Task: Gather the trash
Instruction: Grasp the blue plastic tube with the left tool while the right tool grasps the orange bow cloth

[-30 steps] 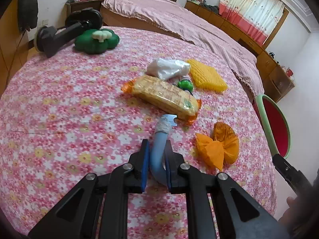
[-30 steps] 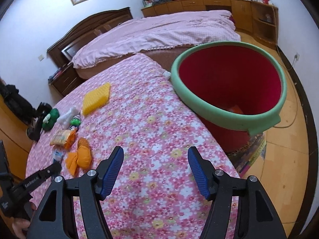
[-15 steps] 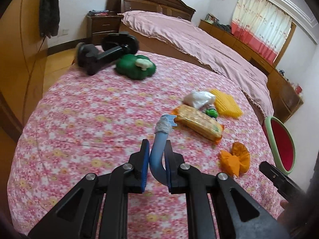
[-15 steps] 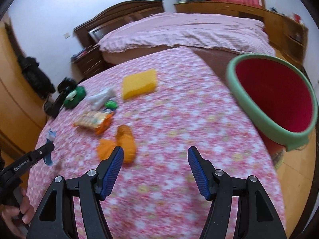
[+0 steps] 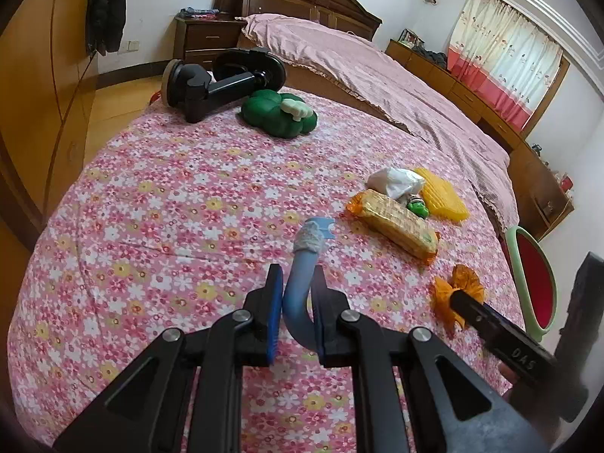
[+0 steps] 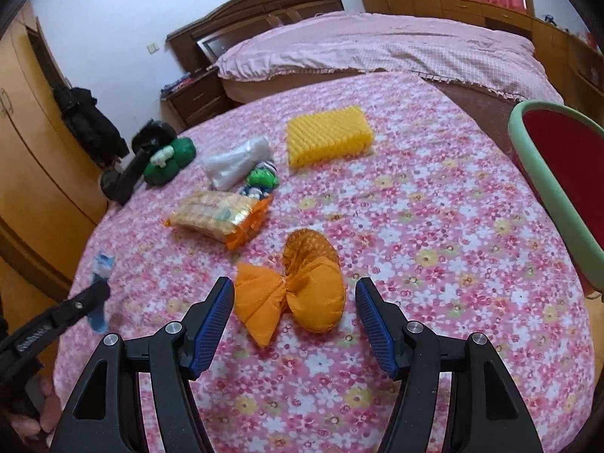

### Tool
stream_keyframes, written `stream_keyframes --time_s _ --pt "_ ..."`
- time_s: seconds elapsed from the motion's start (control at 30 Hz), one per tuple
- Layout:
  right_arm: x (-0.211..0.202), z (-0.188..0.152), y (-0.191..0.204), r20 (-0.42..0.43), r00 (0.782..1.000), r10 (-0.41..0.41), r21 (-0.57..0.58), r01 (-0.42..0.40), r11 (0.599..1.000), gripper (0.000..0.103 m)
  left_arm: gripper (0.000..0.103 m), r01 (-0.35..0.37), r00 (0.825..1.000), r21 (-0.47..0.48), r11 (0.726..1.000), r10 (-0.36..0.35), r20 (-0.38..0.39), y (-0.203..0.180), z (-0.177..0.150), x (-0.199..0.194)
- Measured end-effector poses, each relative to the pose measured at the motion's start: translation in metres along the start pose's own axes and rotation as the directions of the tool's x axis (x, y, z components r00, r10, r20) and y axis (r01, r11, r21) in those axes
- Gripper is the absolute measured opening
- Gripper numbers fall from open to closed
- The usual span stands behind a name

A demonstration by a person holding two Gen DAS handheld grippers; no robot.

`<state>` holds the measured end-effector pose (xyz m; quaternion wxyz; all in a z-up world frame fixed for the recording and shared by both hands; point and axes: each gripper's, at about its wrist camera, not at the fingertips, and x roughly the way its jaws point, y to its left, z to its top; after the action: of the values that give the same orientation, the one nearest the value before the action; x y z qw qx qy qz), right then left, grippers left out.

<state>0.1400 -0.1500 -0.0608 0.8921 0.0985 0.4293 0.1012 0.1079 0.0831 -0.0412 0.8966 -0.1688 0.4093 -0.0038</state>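
My left gripper [image 5: 296, 294] is shut on a bent blue strip of trash [image 5: 302, 283] and holds it above the flowered table [image 5: 170, 207]. It also shows at the left of the right wrist view [image 6: 100, 287]. My right gripper [image 6: 294, 313] is open, its fingers on either side of an orange crumpled wrapper [image 6: 298, 298], which also shows in the left wrist view [image 5: 456, 298]. A biscuit packet [image 6: 219, 215], a white plastic bag [image 6: 236, 162] and a small green toy [image 6: 260, 179] lie beyond. The red bin with a green rim [image 6: 547, 177] stands off the table's right edge.
A yellow ridged sponge [image 6: 326, 136] lies at the far middle. A green plush [image 5: 279, 113] and a black clamp stand [image 5: 222, 83] sit at the far left edge. A pink bed [image 5: 377, 71] lies behind, a wooden wardrobe [image 5: 37, 113] at the left.
My right gripper has swung away from the bin toward the table and now straddles the orange wrapper. My left gripper has pulled back from the packet, still holding the blue strip.
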Motion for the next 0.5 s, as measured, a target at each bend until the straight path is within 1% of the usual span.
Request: stream_keyframes --time_s 0.1,0.17,0.23,0.27,0.3,0.33,0.4,0.5 --pt "0.001 -0.002 0.0 0.031 0.999 0.014 -0.009 -0.014 1.0 0.068 0.014 0.007 1.0 0.006 1.0 -0.007 -0.005 -0.003 -0.002 0.001" --pt "0.002 -0.002 -0.001 0.038 0.999 0.023 -0.002 -0.023 1.0 0.068 0.014 0.012 1.0 0.01 1.0 -0.012 -0.006 -0.006 -0.003 0.002" --pt "0.0 -0.003 -0.002 0.04 0.999 0.009 0.01 -0.009 1.0 0.063 0.014 0.017 1.0 0.012 1.0 -0.017 -0.009 -0.008 -0.004 0.001" --pt "0.0 -0.004 -0.002 0.041 0.999 -0.01 0.009 0.01 1.0 0.057 0.014 0.02 1.0 0.014 1.0 -0.02 -0.011 -0.009 -0.004 0.001" --pt "-0.004 -0.007 -0.005 0.042 0.999 -0.011 0.012 0.01 1.0 0.046 0.014 0.024 1.0 0.017 1.0 -0.023 -0.013 -0.011 -0.005 0.0" --pt "-0.005 -0.007 -0.006 0.037 0.999 -0.002 0.021 0.002 1.0 0.038 0.014 0.025 1.0 0.019 1.0 -0.025 -0.014 -0.012 -0.006 -0.001" --pt "-0.007 -0.01 -0.007 0.044 0.999 0.008 0.038 -0.01 0.999 0.029 0.014 0.027 1.0 0.024 0.999 -0.027 -0.01 -0.015 -0.007 -0.004" --pt "-0.013 -0.016 -0.013 0.056 0.998 0.03 0.077 -0.035 0.996 0.023 0.014 0.028 1.0 0.035 0.999 -0.028 -0.003 -0.018 -0.01 -0.011"
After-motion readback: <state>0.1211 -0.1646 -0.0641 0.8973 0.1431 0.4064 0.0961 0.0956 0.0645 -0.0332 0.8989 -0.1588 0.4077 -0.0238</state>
